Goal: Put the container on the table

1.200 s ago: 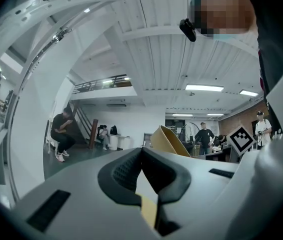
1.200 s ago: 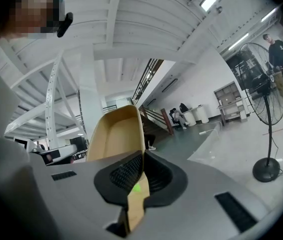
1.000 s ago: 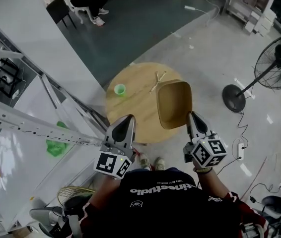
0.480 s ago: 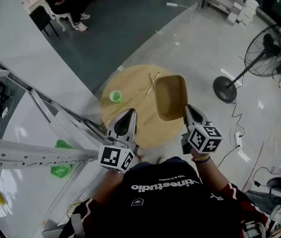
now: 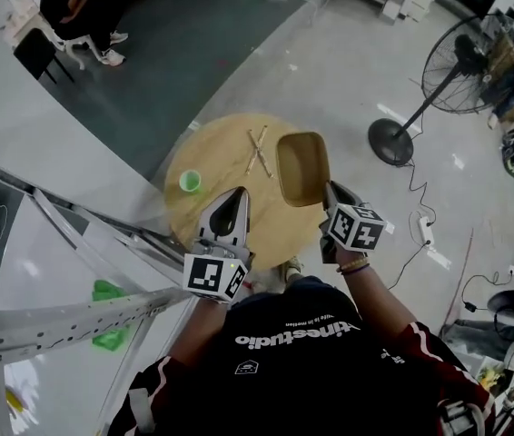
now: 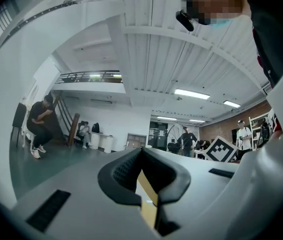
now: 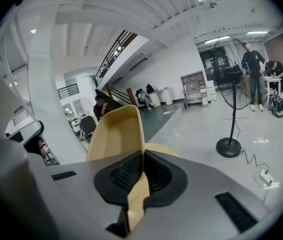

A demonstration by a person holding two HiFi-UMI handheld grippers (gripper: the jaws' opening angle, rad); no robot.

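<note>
So the right gripper [image 5: 328, 192] has its jaws pinched tight on the near rim of the tan container [image 5: 302, 166]. It's empty and tipped over the right side of the round wooden table [image 5: 230, 166], can't tell if it's touching. Left gripper [image 5: 235, 200] is closed on nothing. Small green cup [image 5: 190, 182] stands at the table's left, contents too small to see

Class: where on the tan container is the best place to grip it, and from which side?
Grip the container by its thin near end wall, coming from the person's side. The open top leaves that rim free for jaws to close across, as the right gripper pinches it now.
</note>
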